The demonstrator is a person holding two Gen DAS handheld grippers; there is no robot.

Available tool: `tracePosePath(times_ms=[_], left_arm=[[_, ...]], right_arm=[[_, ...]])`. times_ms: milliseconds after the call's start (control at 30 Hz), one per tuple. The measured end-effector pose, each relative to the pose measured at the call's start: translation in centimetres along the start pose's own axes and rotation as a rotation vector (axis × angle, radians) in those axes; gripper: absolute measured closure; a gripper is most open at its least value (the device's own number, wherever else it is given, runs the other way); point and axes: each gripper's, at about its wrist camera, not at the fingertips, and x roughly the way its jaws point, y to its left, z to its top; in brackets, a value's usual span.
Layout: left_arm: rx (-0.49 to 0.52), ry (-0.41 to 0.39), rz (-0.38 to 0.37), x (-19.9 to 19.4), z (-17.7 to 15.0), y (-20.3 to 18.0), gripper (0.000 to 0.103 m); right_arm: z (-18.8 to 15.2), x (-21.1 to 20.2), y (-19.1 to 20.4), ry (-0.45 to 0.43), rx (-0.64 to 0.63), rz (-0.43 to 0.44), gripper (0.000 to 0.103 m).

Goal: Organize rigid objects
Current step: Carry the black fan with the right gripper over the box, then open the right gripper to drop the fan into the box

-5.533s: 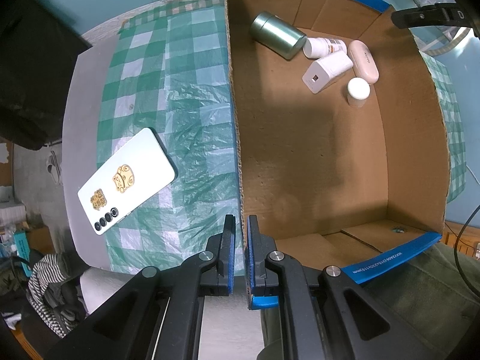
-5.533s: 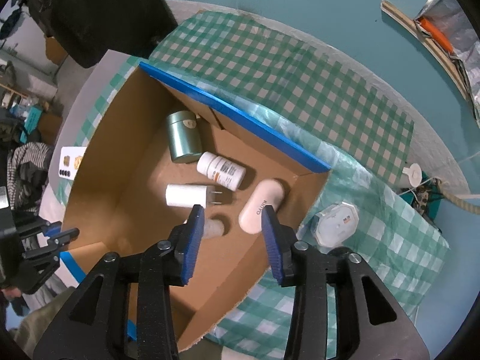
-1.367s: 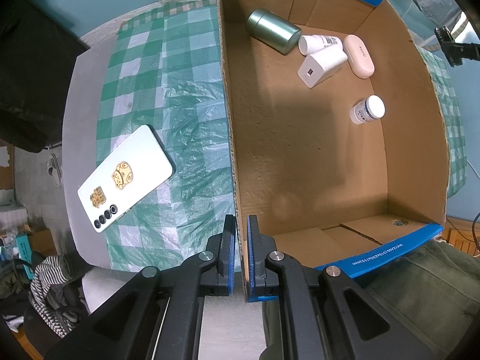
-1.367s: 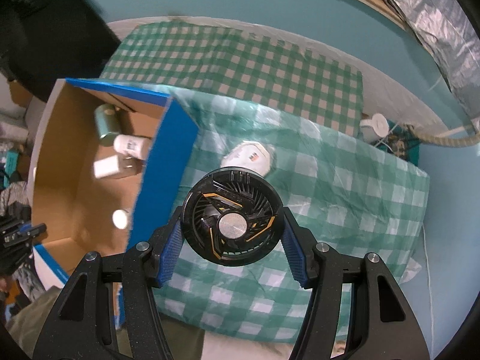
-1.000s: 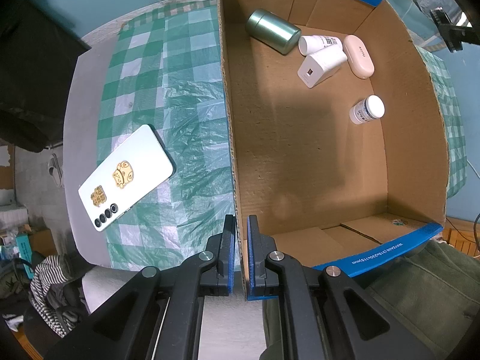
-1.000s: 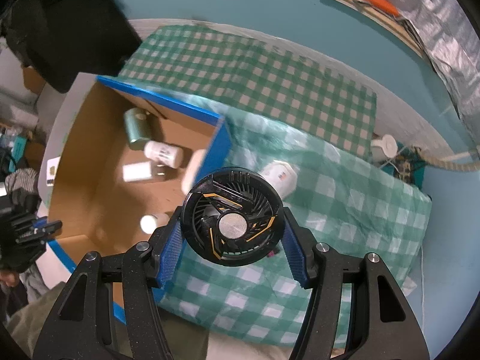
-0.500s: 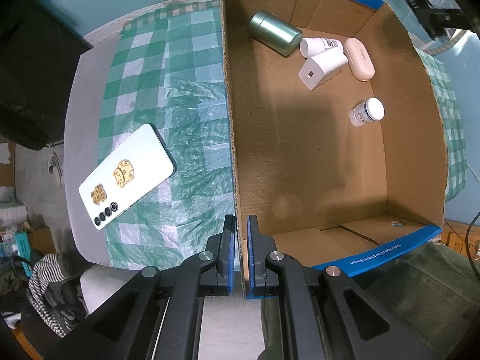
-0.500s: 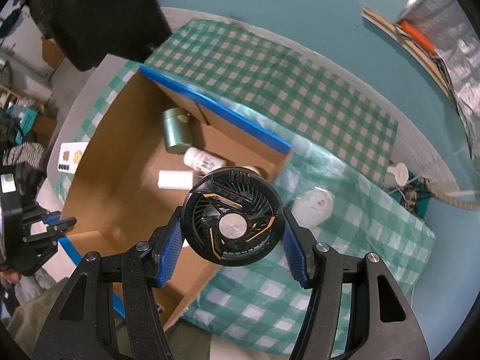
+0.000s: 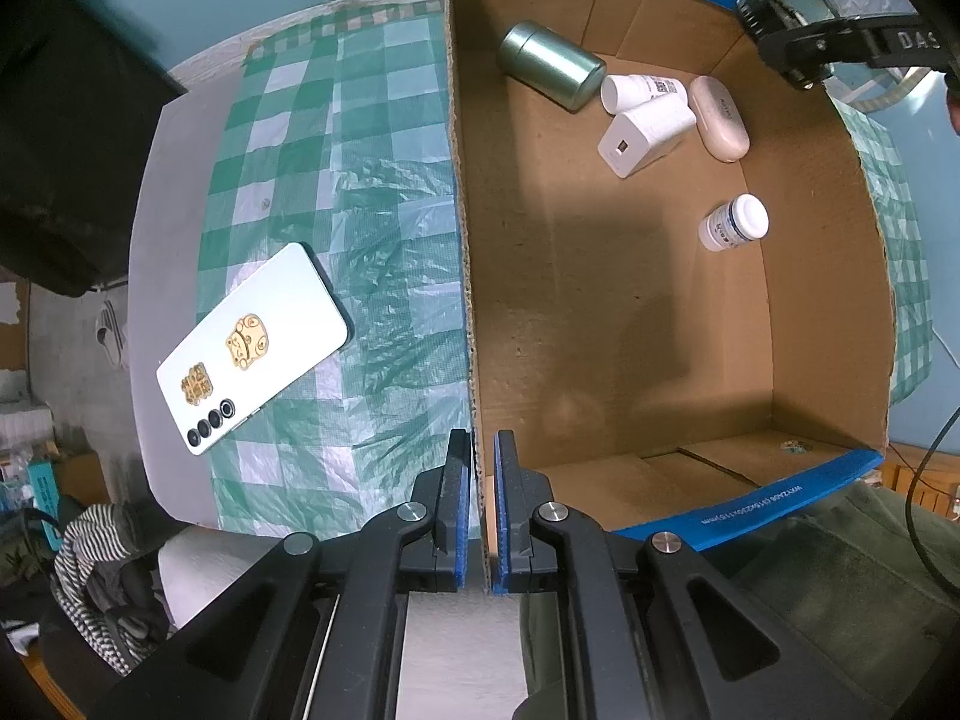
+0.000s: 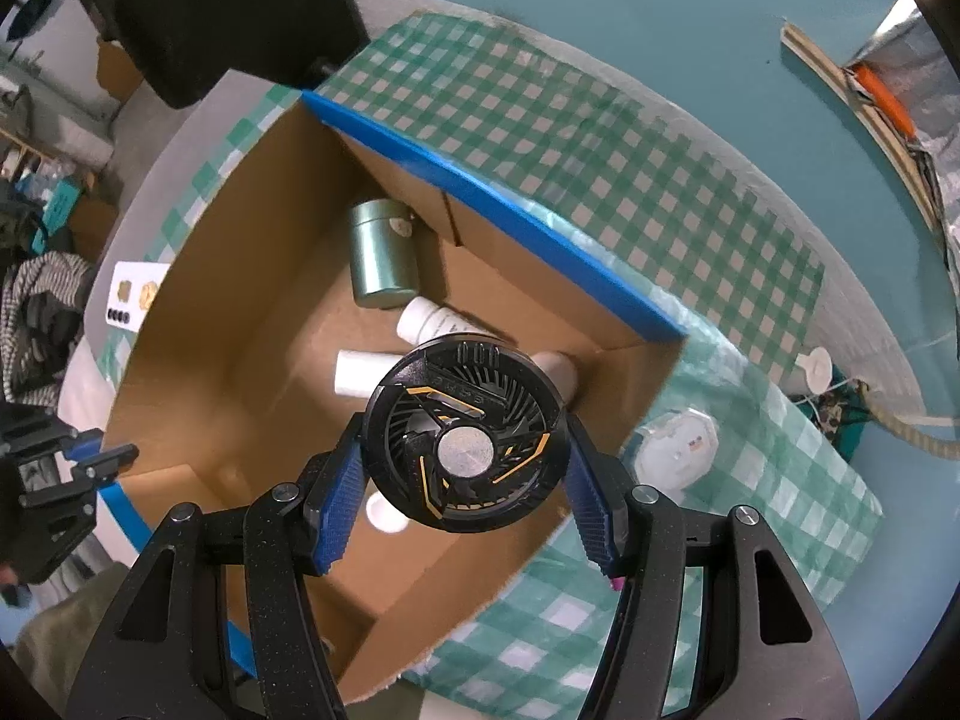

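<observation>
A: Item one?

B: Black round fan (image 10: pixel 467 441) with orange accents and a silver hub. The right gripper (image 10: pixel 467 468) is clamping it between both blue fingers (image 10: pixel 336 501) and hanging over the cardboard box (image 10: pixel 240 276), above its 4 o'clock corner. Raised lettering near the fan's top edge is too small to read.

A: The left gripper?

B: The left gripper (image 9: pixel 478 504) is pinching the box wall; its fingers (image 9: pixel 457 510) are sitting closed on the cardboard edge at 6 o'clock of the left wrist view.

A: Box contents?

B: A green metal canister (image 9: pixel 551 64) is lying on its side at 12 o'clock. Just beside it, a white bottle (image 9: pixel 639 91) with a printed code label, a white charger block (image 9: pixel 651 135) and a pale oval case (image 9: pixel 719 118) with unreadable grey lettering are lying together. A small white-capped bottle (image 9: pixel 733 223) with a blue label is standing apart at 3 o'clock; its text is blurred.

A: Any readable writing?

B: The blue tape (image 9: pixel 750 507) on the box's near rim is carrying white print, upside down and illegible.

A: Outside the box?

B: A white phone (image 9: pixel 252 348) with gold stickers is lying face down on the checked cloth (image 9: pixel 366 192) at 9 o'clock. A white octagonal object (image 10: pixel 678 447) is sitting on the desk at 3 o'clock of the right wrist view.
</observation>
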Motion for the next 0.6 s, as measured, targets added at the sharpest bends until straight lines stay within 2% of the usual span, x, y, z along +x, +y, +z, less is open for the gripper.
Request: tracePosePath(times_ms=[400,600], left_arm=[[0.000,0.001,0.001,0.1,-0.1,0.0,0.096],[0.003,0.005,0.004,0.2,0.0,0.0,0.096]], right_arm=[[0.1,2.0,0.2,0.042,-0.016,-0.032,0.041],[-0.1,1.1,0.0,0.012,-0.006,-0.015,0.042]])
